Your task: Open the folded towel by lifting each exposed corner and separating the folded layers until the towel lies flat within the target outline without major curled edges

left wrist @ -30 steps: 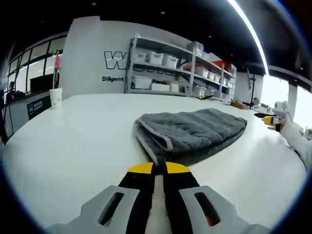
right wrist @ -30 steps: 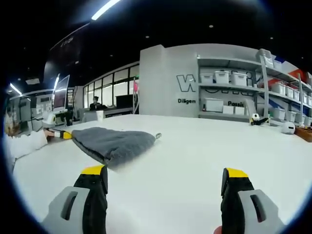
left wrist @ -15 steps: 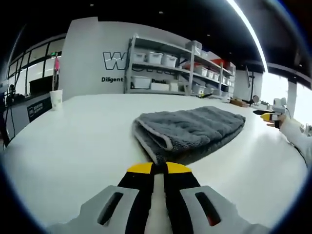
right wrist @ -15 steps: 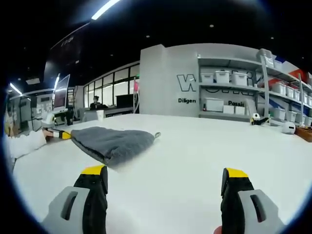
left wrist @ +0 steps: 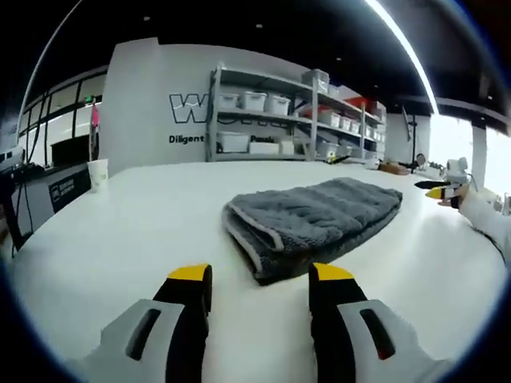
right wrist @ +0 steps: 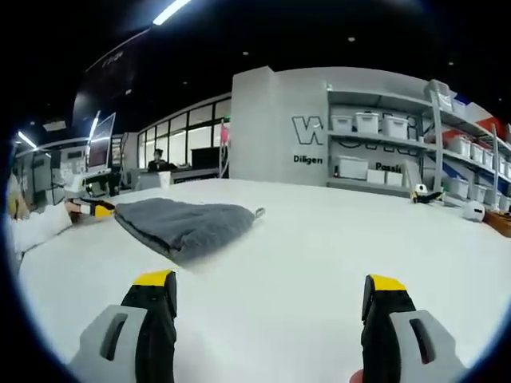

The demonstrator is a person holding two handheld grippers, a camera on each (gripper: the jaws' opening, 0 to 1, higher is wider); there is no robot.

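A folded grey towel (left wrist: 315, 218) lies on the white table (left wrist: 144, 231), its pale-edged folded corner nearest my left gripper (left wrist: 262, 279). That gripper stands open just short of the corner, with nothing between its yellow-tipped fingers. In the right gripper view the same towel (right wrist: 185, 225) sits left of centre, with a small tag at its right end. My right gripper (right wrist: 271, 286) is wide open over bare table, well to the right of the towel. The other gripper's yellow tip (right wrist: 102, 209) shows at the towel's far left end.
Metal shelves with white bins (left wrist: 263, 112) stand behind the table. A paper cup (left wrist: 98, 171) sits near the far left edge. A person's sleeve (left wrist: 483, 223) reaches in from the right. Small objects (right wrist: 471, 209) lie at the table's far right in the right gripper view.
My left gripper has gone from shut to open in front of the towel's corner. The right gripper has stayed open; its view has shifted only slightly.
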